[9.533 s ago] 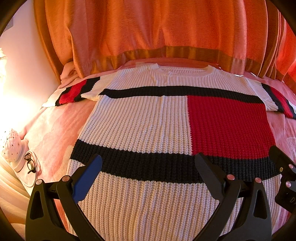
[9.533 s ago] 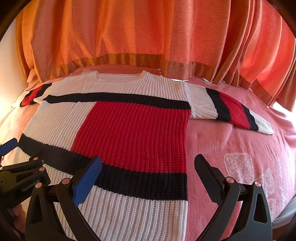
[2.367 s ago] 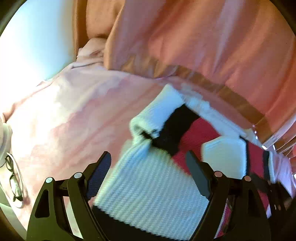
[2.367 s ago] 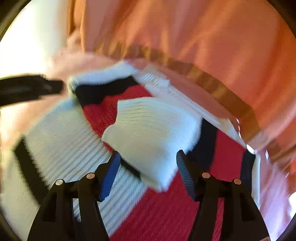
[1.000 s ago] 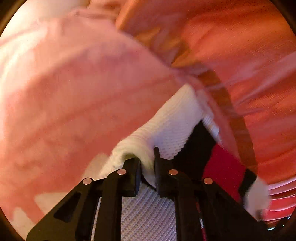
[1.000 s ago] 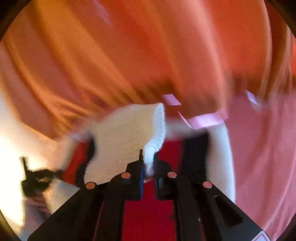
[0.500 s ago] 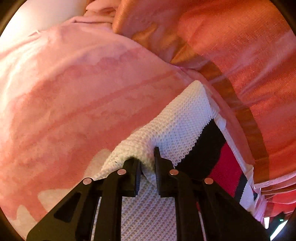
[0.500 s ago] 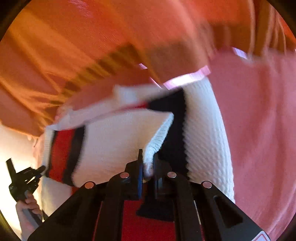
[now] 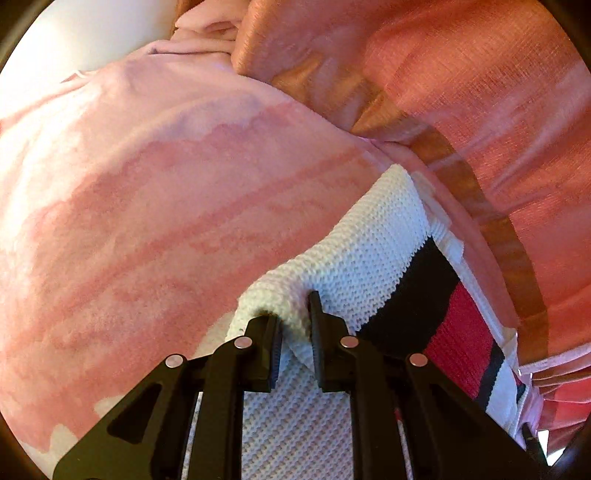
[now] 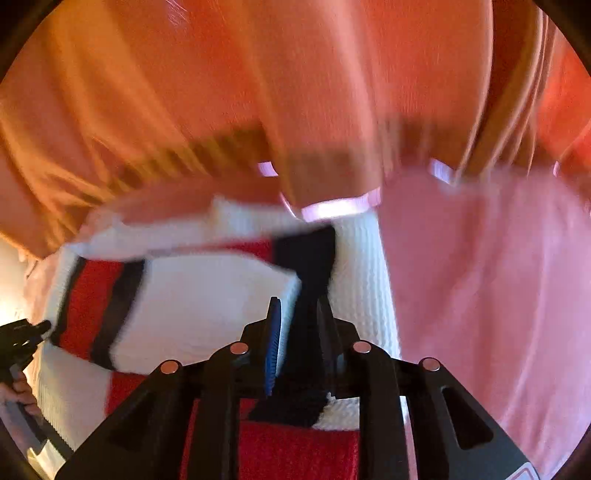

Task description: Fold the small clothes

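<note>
The white knit sweater with black and red blocks lies on the pink bed cover. My left gripper is shut on a white fold at the sweater's shoulder edge. In the right wrist view the sweater shows with a sleeve folded across its body. My right gripper has its jaws slightly parted around the white edge and black band of the sweater; the view is blurred. The left gripper also shows at the far left of that view.
An orange curtain hangs down to the bed's far edge, also in the left wrist view. Bare pink bed cover lies right of the sweater. A pale wall stands at the upper left.
Both sleeves were folded in, then both grippers shut on the sweater's shoulder edges. In the last half second the right jaws have parted a little; the left grip holds still.
</note>
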The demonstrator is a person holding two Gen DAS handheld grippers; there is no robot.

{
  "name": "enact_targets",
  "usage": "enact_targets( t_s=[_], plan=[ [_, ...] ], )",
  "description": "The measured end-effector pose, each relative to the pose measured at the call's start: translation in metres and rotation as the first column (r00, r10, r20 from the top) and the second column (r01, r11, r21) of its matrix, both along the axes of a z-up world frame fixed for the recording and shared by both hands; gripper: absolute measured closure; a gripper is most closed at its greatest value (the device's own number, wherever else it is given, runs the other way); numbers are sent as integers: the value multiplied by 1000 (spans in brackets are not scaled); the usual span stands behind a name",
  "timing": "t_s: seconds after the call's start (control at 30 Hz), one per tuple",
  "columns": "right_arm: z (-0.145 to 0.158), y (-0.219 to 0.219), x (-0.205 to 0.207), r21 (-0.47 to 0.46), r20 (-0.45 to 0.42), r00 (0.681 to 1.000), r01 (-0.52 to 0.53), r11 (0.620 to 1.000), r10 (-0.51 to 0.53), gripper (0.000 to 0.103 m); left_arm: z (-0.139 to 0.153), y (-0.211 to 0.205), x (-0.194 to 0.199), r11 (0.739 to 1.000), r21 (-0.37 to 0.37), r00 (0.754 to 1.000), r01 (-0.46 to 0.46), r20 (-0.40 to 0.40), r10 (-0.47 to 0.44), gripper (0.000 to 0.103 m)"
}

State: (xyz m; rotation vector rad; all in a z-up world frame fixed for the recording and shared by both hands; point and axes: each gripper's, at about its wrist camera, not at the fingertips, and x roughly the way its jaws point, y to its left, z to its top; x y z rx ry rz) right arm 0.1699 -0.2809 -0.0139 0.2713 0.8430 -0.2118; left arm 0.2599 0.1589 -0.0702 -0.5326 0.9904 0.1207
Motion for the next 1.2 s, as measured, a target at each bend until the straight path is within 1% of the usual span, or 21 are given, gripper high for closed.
enact_targets(
  t_s=[0.03,0.1,0.13,0.17,0.23,0.33,0.43,0.57,0.63,0.73,0.8,0.83,0.87,0.9,0.93,0.97,1.0,1.03,1.1,1.13,1.2],
  plan=[
    [9,9,-2,12,24,999,-44,999,43,83,-1,0,0,1000,-2,1000,4,0,-4,89],
    [25,50,10,57,42,981,-190,980,187,85,-1,-1,0,1000,2,1000,12,3,-12,89],
    [26,75,22,78,32,966,-258,963,257,88,-1,-1,-1,1000,6,1000,16,5,-16,89],
    [24,106,39,111,20,940,-341,934,341,96,-1,-1,-1,1000,4,1000,17,8,-17,89],
    [12,161,75,146,-12,900,-430,891,436,102,-2,2,-2,1000,-15,1000,15,13,-15,89],
    [-7,217,122,155,-47,871,-477,865,488,103,-4,8,-2,998,-54,1000,10,11,-9,89],
    [-25,257,166,166,-83,861,-484,859,501,103,-5,12,-1,998,-63,1000,12,4,-12,89],
    [-56,297,220,121,-155,866,-460,879,475,103,-4,9,2,999,-26,999,33,1,-33,89],
    [-60,301,229,92,-114,883,-448,889,456,103,-3,6,3,999,-3,999,41,0,-41,89],
    [-54,297,229,120,-116,899,-410,904,423,103,-2,6,5,999,5,999,48,-11,-48,89],
    [-37,282,211,147,-96,900,-409,901,424,103,-1,8,5,999,-22,999,49,-18,-50,89],
    [-25,270,196,156,-71,903,-409,899,424,99,1,11,3,997,-52,998,52,-22,-53,88],
    [-9,251,171,150,-45,906,-410,900,420,98,3,11,1,996,-70,998,57,-24,-59,86],
    [5,229,143,132,-32,910,-406,904,413,97,7,11,-3,995,-79,997,66,-26,-68,78],
    [13,210,122,112,-24,916,-395,912,400,92,12,10,-8,994,-78,997,78,-18,-80,70],
    [23,181,89,76,-18,930,-364,928,367,83,16,9,-13,994,-66,996,84,-16,-85,63],
    [26,156,63,56,-20,942,-333,941,334,78,21,8,-20,996,-39,997,80,-15,-81,47],
    [28,131,36,38,-28,954,-297,954,298,72,29,8,-31,997,-11,997,77,7,-77,45],
    [26,74,-22,-7,-60,977,-205,979,204,72,38,7,-43,995,10,994,103,32,-103,44],
    [20,40,-51,-15,-87,986,-143,990,141,69,42,6,-50,992,25,992,122,37,-123,42],
    [8,-3,-85,25,-120,991,-48,999,51,63,45,7,-57,992,48,992,120,36,-122,37]
  ],
)
